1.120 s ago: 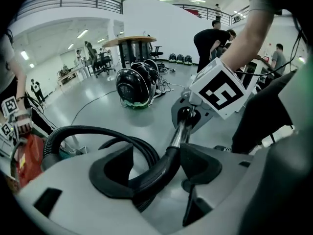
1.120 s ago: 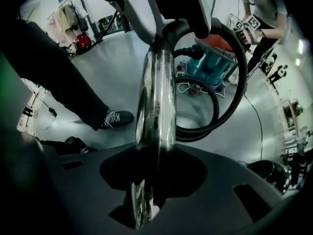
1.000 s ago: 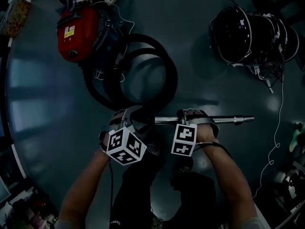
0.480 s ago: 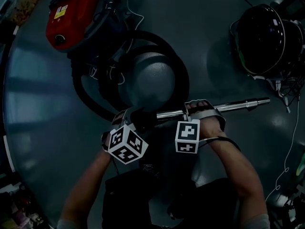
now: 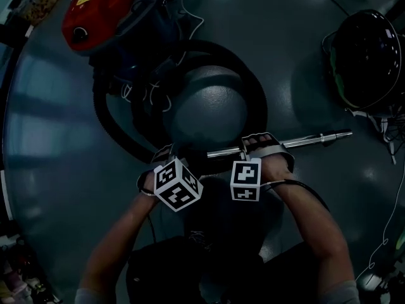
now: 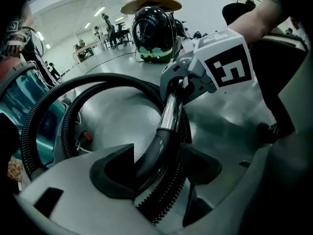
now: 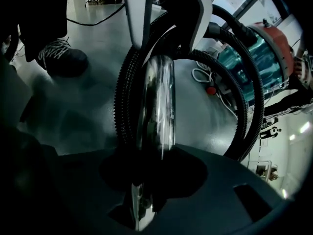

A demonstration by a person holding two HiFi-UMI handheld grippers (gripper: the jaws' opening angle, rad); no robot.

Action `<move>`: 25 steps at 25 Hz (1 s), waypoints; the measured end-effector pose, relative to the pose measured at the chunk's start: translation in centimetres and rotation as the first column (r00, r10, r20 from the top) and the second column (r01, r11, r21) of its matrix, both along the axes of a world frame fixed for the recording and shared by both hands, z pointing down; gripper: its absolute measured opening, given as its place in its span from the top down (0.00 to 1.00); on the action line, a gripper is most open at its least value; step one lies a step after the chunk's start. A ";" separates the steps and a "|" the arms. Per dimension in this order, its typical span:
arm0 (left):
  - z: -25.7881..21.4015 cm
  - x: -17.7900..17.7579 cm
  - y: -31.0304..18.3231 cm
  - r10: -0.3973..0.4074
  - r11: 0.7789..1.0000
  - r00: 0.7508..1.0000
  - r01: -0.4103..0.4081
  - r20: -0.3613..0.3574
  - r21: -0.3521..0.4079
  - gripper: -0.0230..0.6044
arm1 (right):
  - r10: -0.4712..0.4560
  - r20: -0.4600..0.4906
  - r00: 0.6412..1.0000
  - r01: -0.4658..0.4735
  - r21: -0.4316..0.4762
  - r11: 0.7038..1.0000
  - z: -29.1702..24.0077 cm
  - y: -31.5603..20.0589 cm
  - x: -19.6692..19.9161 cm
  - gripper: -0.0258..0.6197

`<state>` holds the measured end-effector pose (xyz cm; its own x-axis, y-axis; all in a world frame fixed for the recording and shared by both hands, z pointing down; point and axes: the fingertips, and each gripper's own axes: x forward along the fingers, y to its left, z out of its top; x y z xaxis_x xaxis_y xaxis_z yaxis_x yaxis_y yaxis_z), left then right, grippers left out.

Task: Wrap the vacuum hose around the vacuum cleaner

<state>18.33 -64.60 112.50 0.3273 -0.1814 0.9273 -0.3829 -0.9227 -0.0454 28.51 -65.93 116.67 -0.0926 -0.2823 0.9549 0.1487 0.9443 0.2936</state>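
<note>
The red vacuum cleaner (image 5: 95,18) lies at the top left of the floor in the head view. Its black ribbed hose (image 5: 253,100) curls in wide loops from it toward me. My left gripper (image 5: 172,156) is shut on the hose's dark curved handle (image 6: 157,153), with ribbed hose running just under it. The chrome wand (image 5: 310,140) sticks out to the right, roughly level. My right gripper (image 5: 259,144) is shut on that wand (image 7: 156,106) a short way along from the left gripper. The vacuum's red and teal body (image 7: 264,53) shows beyond the hose loops.
A round black basket-like thing with cables (image 5: 370,56) stands at the upper right. A thin white cable (image 5: 380,246) trails on the floor at the right. The person's shoe (image 7: 61,58) and legs are close below the grippers.
Both grippers keep their hold on handle and wand. The hose loop has spread wider to the right, and the view has shifted so the vacuum sits higher in the frame.
</note>
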 end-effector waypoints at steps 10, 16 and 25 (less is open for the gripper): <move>3.0 -0.9 -1.4 0.038 0.999 0.996 -0.036 0.084 -0.020 0.53 | -0.007 0.021 1.000 0.008 -0.078 0.997 2.2 -0.4 -2.1 0.76; 4.1 -0.4 -1.6 0.050 0.996 0.994 -0.042 0.097 -0.080 0.55 | 0.019 0.139 0.990 0.000 -0.133 0.991 2.2 -0.4 -2.0 0.76; 5.4 -0.4 -1.7 0.055 0.991 0.992 -0.040 0.116 -0.128 0.58 | 0.093 0.242 0.966 -0.055 -0.159 0.986 1.4 -1.2 -1.7 0.65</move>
<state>17.97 -66.27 117.92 0.2189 -0.0485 0.9745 -0.3371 -0.9410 0.0289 26.82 -67.15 118.09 -0.3157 -0.1535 0.9364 0.0169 0.9858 0.1673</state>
